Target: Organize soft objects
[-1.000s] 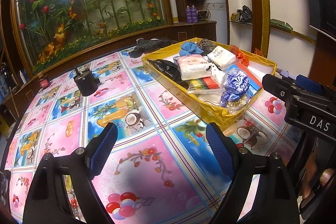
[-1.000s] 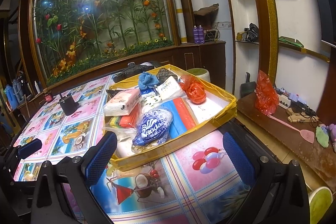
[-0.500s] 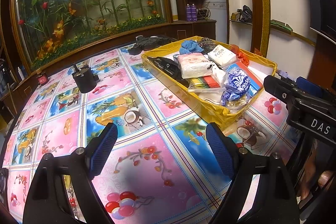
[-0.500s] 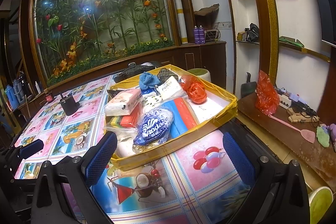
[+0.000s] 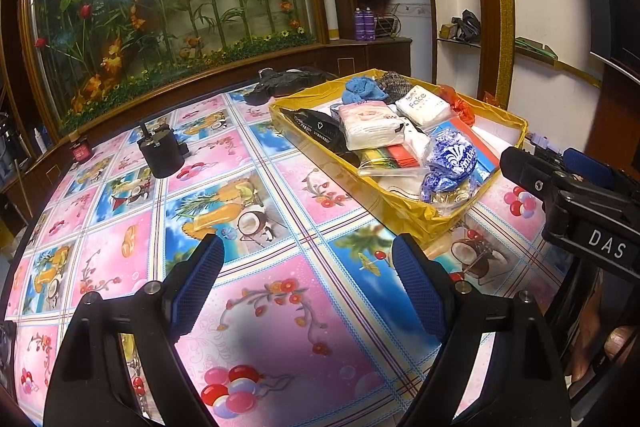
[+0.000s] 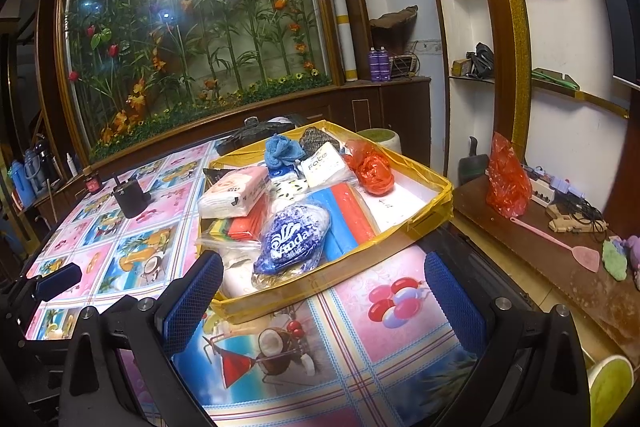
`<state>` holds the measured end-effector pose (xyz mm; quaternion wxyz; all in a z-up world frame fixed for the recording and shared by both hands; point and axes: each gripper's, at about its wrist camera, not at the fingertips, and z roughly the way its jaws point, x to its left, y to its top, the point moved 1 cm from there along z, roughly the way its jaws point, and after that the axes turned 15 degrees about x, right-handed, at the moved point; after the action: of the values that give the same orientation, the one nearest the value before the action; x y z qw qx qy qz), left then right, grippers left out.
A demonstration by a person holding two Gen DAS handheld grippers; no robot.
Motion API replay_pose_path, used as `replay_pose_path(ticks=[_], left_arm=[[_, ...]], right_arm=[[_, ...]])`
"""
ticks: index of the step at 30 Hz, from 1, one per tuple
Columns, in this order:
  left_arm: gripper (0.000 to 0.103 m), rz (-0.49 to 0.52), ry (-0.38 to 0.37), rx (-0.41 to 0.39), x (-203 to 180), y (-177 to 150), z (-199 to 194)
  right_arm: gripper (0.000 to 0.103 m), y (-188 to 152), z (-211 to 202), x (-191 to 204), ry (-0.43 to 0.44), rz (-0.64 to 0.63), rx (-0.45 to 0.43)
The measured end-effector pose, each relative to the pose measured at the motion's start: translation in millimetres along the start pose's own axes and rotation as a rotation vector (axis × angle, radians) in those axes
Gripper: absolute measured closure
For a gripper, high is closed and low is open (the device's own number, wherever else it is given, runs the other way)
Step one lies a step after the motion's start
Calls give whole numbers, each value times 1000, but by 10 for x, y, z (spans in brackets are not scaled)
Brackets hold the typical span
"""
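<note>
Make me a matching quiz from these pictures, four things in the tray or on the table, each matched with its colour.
Things:
1. crumpled plastic bag
2. fluffy cloth
3. cylindrical pot on the table
4. shallow cardboard tray's wall

Colours:
A. black
B. yellow
C. red
D. blue

Pairs: 1-C, 2-D, 3-A, 4-B

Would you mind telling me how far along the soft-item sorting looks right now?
Done: soft packs and bags already fill the yellow tray. In hand: nothing; left gripper and right gripper are open and empty. Left: possibly the dark bundle behind the tray.
</note>
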<state>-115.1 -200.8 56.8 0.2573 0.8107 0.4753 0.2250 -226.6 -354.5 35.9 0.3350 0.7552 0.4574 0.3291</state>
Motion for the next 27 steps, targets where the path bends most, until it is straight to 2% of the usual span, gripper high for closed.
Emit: replay_pose_path(ticks=[27], left_arm=[[17,8,11,-4,13,-4,-13]], right_arm=[[1,-13,0,5,-4,2,3]])
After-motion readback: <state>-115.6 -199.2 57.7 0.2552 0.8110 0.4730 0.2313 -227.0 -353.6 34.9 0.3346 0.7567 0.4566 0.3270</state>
